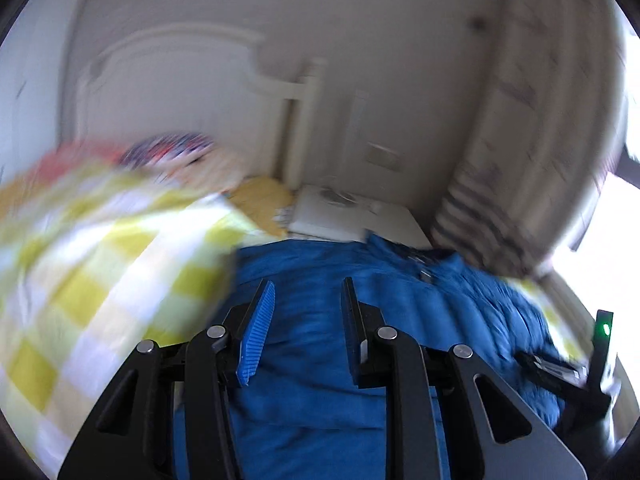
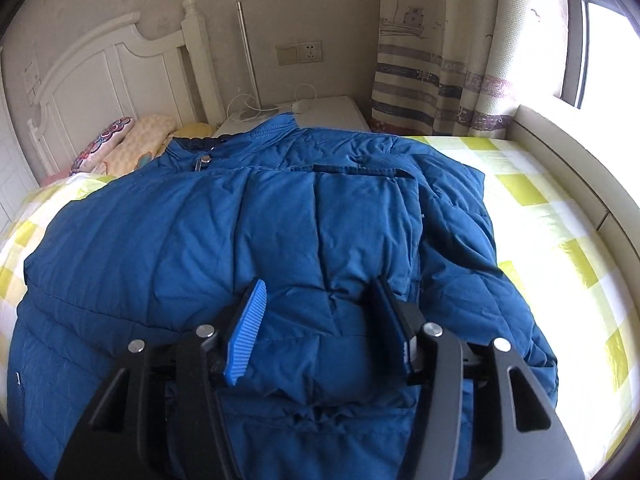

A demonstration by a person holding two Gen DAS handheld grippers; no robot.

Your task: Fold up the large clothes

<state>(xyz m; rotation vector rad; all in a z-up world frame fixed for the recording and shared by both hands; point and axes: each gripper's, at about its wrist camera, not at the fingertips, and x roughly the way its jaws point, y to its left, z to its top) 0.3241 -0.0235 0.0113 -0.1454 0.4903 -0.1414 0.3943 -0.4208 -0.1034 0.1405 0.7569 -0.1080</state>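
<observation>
The left gripper (image 1: 306, 328) has its jaws drawn nearly together, with nothing visibly pinched. It is tilted over the puffy blue quilted jacket (image 1: 400, 292), low in a blurred frame. The right gripper (image 2: 320, 320) has its jaws about half open. It is angled down above the jacket's hem, and its pads do not press the cloth. The jacket lies spread across the yellow-and-white checked bedsheet (image 2: 540, 200), filling mid-frame.

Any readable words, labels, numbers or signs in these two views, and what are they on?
None can be read.
White tag on the blue jacket: too small.
Wall sticker by the headboard: too small.
Curtain: a ship drawing, no letters visible.
</observation>
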